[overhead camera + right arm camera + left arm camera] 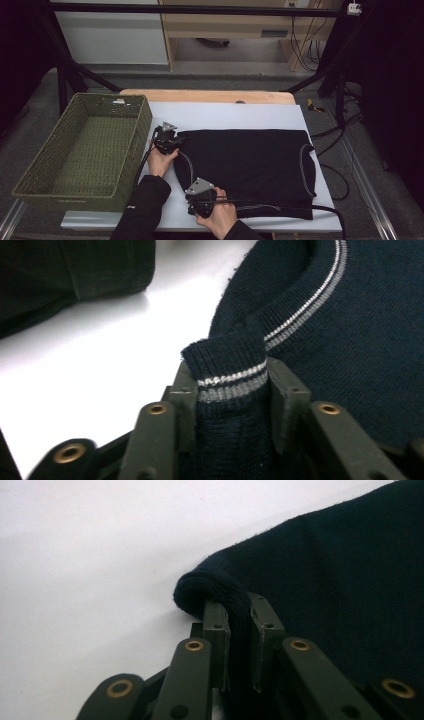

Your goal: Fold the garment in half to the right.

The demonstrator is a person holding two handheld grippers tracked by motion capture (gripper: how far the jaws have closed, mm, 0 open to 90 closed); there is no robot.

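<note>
Where the tabletop's left edge carries a basket [82,150], woven and green, the sweater [250,170] lies just right of it, flat on a white sheet [225,115] and reaching toward the right edge. Left gripper [170,140], at the sweater's far-left corner: its 2 jaws are clamped on a rolled fold of knit [210,587]. Right gripper [200,200], at the near-left corner by the front edge: its jaws pinch a striped ribbed cuff or hem [230,375], which stands bunched between the pads. No earlier frame is needed to judge handling: the knit looks soft, limp and light, not slippery, and should drape and stretch when lifted. Ribbed borders and folded corners give the firmest hold; 2 spaced grips likely keep the fold from sagging.
</note>
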